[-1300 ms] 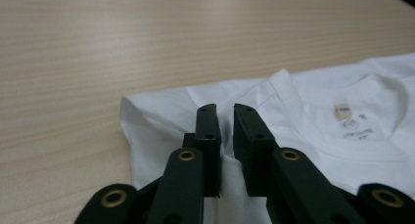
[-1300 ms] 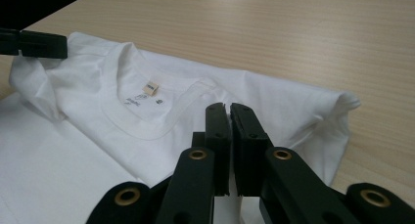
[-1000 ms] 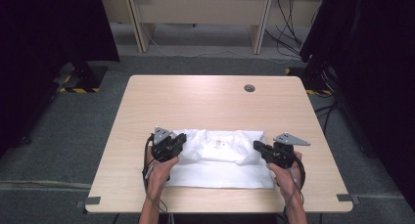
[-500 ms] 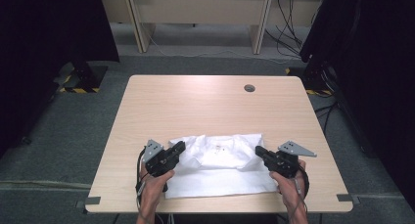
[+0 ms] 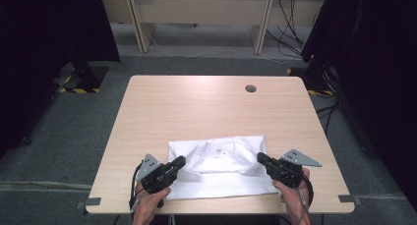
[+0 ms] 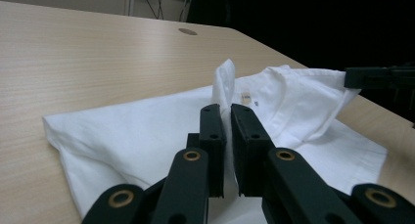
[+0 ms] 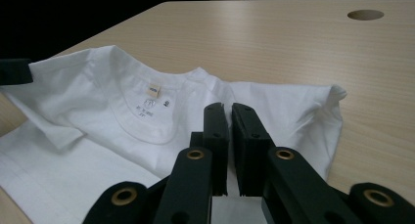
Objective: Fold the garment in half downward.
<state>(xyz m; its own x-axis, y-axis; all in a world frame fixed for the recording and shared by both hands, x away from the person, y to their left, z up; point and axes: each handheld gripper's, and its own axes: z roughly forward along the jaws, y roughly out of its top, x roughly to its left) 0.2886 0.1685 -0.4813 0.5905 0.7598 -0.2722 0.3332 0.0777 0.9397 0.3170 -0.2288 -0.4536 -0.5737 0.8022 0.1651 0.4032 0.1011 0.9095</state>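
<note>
Here, two grippers work one white T-shirt [image 5: 219, 168]. The left gripper [image 5: 178, 162] has its jaws clenched on a pinch of the cloth: in the left gripper view a thin ridge of white fabric [image 6: 224, 87] rises from between the two black jaws. The right gripper [image 5: 260, 157] likewise has its jaws clenched on a fold of the shirt, with the cloth running in under them in the right gripper view [image 7: 222, 114]. Each gripper is held in one hand, and the two hands come in from the near edge of the worktop [image 5: 196, 107].

The shirt is the single garment on the worktop, lying in its near half, between the two grippers and close to the near edge. It is plain white, partly folded, with the neck opening facing up; a small tan label [image 7: 154, 90] and some grey print sit inside the collar. Its far edge is bunched and lifted where the jaws hold it, while the near part lies flat.

One round hole [image 5: 251, 88] is set in the far right part of the worktop.
</note>
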